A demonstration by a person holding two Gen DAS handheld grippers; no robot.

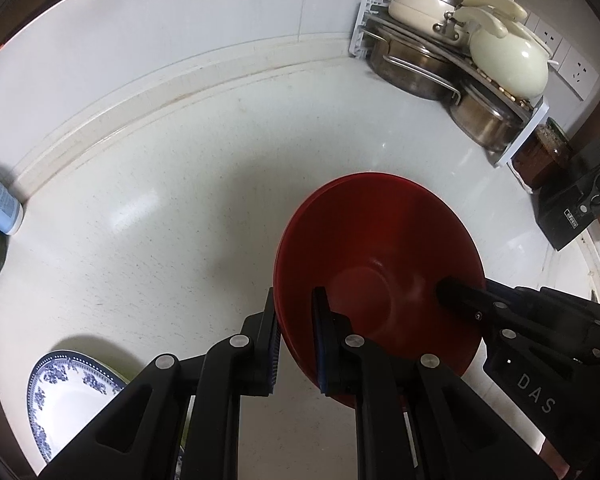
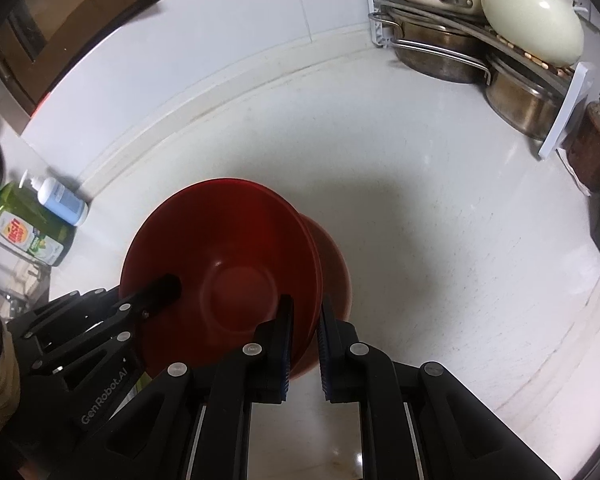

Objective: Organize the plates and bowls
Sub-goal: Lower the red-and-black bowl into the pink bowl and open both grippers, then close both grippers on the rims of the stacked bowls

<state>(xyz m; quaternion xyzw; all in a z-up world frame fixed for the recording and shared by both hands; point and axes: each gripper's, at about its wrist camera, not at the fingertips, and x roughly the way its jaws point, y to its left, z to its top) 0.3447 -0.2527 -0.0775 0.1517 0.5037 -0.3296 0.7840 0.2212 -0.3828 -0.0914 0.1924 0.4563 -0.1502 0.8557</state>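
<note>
1. Two grippers on one load: we've got the stacked red bowls [image 1: 380,276] pinched from both sides, hanging over the white counter [image 1: 160,220], apparently not set down yet. It looks like at least two nested bowls; a second rim peeks out under the top one.
2. Starting at the left, the blue-patterned plate [image 1: 64,388] sits just beside our left gripper [image 1: 296,340], so that's the edge to mind if we drift that way.
3. Left gripper is clamped on the near-left rim, one finger outside, one inside the bowl.
4. Right gripper [image 2: 304,344] is clamped on the opposite rim the same way.
5. To do this well, we'd say keep both hands level with each other and lower together, otherwise the nested bowls can shift or slip out of a thin rim pinch.
6. Room-wise, the middle of the counter is wide open. The soap bottles [image 2: 40,220] hug the far left, and the pot rack [image 1: 460,60] plus jar [image 2: 592,144] crowd the back-right corner, well apart from the bowls.
</note>
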